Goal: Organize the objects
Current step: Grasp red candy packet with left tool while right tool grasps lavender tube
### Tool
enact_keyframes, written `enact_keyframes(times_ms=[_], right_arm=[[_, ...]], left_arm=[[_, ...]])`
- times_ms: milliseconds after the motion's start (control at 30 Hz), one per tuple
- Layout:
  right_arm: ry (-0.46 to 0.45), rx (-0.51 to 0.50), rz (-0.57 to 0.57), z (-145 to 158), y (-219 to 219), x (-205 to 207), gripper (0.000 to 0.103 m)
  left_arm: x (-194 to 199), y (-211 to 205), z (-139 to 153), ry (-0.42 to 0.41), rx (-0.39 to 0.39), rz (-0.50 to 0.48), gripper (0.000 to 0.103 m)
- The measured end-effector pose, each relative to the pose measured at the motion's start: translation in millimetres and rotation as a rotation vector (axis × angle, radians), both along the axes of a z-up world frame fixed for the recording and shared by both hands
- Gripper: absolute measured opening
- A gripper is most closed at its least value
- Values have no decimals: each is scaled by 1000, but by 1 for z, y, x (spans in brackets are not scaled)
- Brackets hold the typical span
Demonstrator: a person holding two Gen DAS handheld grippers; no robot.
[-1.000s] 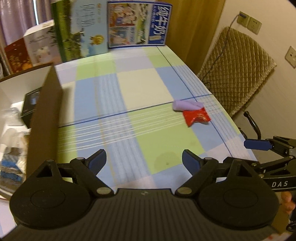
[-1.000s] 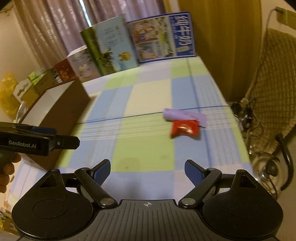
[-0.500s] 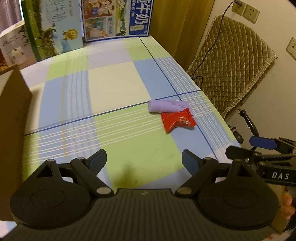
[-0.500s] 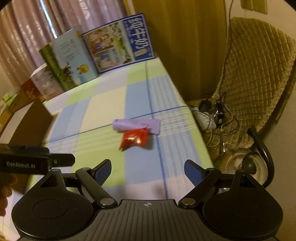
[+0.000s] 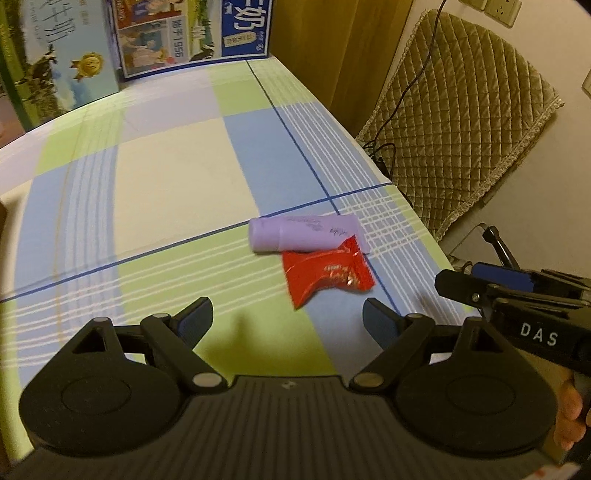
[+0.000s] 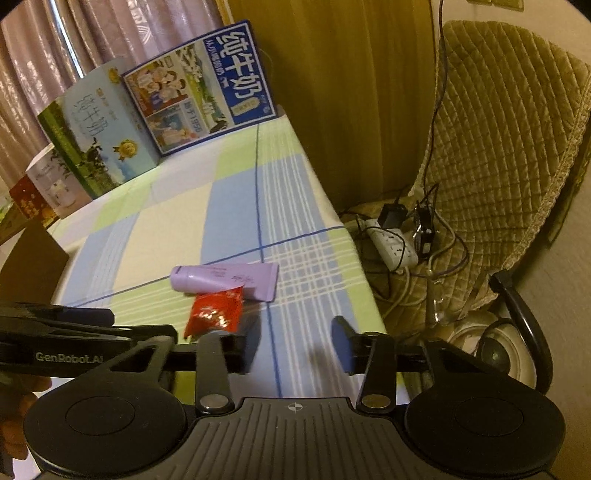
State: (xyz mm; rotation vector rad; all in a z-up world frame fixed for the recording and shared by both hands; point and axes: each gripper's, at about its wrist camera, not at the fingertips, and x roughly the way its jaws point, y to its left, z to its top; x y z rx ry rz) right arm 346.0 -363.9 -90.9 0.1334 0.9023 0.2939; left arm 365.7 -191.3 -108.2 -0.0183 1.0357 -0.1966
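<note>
A purple tube (image 5: 304,234) lies on the checked tablecloth (image 5: 177,184), with a red snack packet (image 5: 325,275) touching its near side. Both also show in the right wrist view: the tube (image 6: 225,278) and the packet (image 6: 216,312). My left gripper (image 5: 287,319) is open and empty, just short of the packet. My right gripper (image 6: 295,345) is open and empty, to the right of the packet, near the table's right edge. The right gripper also shows at the right of the left wrist view (image 5: 491,284).
Milk cartons (image 5: 192,33) and boxes (image 6: 99,133) stand along the table's far edge. A brown cardboard box (image 6: 26,266) is at the left. A quilted chair (image 6: 509,147), a power strip with cables (image 6: 395,247) and a kettle (image 6: 495,350) lie beyond the right edge.
Both grippers moved forward and right toward the tube and packet, which now lie much closer. The cardboard box slid out of the left wrist view. Both grippers stayed open.
</note>
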Motion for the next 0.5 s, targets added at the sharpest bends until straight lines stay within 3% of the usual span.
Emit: enact_keyframes(times_ms=[300,500], right_arm=[[39,1,-32,-15,-12,24,34],[55,11,-31,-21,-17,36,34]], left_arm=[[34,-16,-24,29,-18,22,84],[51,-27,-40,45,-4,28,73]])
